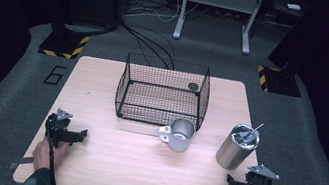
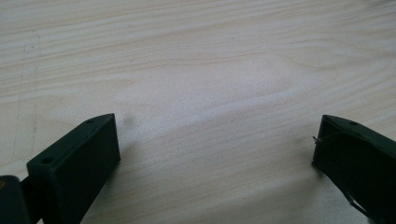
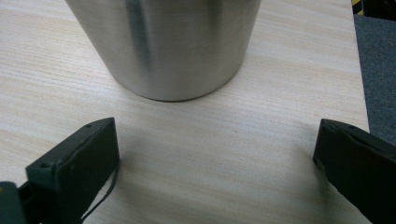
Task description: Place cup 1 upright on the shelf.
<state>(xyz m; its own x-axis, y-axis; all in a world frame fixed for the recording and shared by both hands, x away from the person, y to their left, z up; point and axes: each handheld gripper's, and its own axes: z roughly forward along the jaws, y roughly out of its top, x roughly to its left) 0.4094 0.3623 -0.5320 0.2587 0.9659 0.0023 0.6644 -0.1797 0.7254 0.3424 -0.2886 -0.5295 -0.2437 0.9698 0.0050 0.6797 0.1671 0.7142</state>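
A tall steel tumbler [image 1: 238,146] with a lid and straw stands at the table's right side; its brushed wall [image 3: 168,46] rises just ahead of my right gripper [image 3: 217,154], whose jaws stand open and empty. That right gripper [image 1: 233,183] rests near the front right corner, held by a hand. A metal mug [image 1: 179,134] with a handle stands mid-table, in front of a black wire basket [image 1: 162,92]. My left gripper [image 1: 75,136] lies near the front left, open over bare wood [image 2: 215,116], a hand holding it.
The wooden table [image 1: 105,163] has its right edge close by the right gripper, grey carpet [image 3: 376,70] beyond. A small dark disc [image 1: 193,86] lies inside the basket at its back right. Dark stands and cables sit on the floor behind.
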